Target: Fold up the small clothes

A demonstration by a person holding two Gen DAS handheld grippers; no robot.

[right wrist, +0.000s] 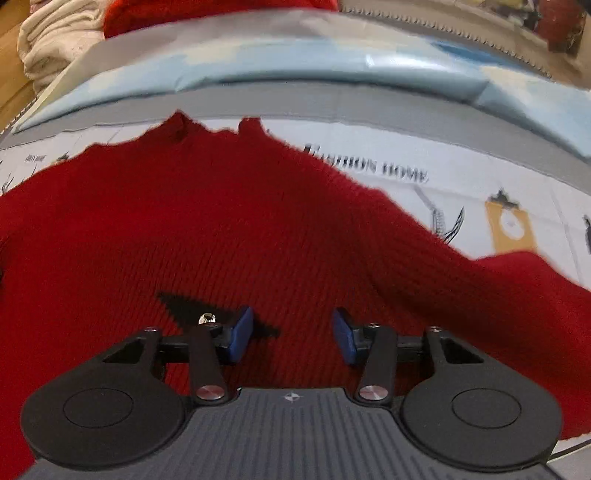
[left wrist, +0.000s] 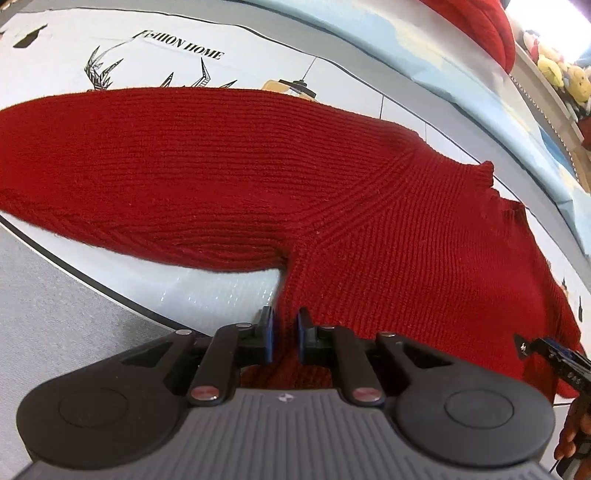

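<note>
A small red knit sweater [left wrist: 332,192] lies flat on a white printed mat, its sleeve stretched out to the left and its collar at the far right. My left gripper [left wrist: 285,334] is shut on the sweater's side edge just below the armpit. In the right wrist view the sweater [right wrist: 221,229] fills the middle, collar at the far side. My right gripper [right wrist: 291,334] is open and empty, low over the sweater's body, with its shadow on the knit. The right gripper's tip also shows at the right edge of the left wrist view [left wrist: 554,354].
The mat [left wrist: 229,48] carries black drawings and the words FASHION HOME. A light blue and grey border [right wrist: 295,74] runs along its far side. A red garment [left wrist: 480,22] and a pile of white clothes [right wrist: 59,40] lie beyond it. Plush toys [left wrist: 557,70] sit far right.
</note>
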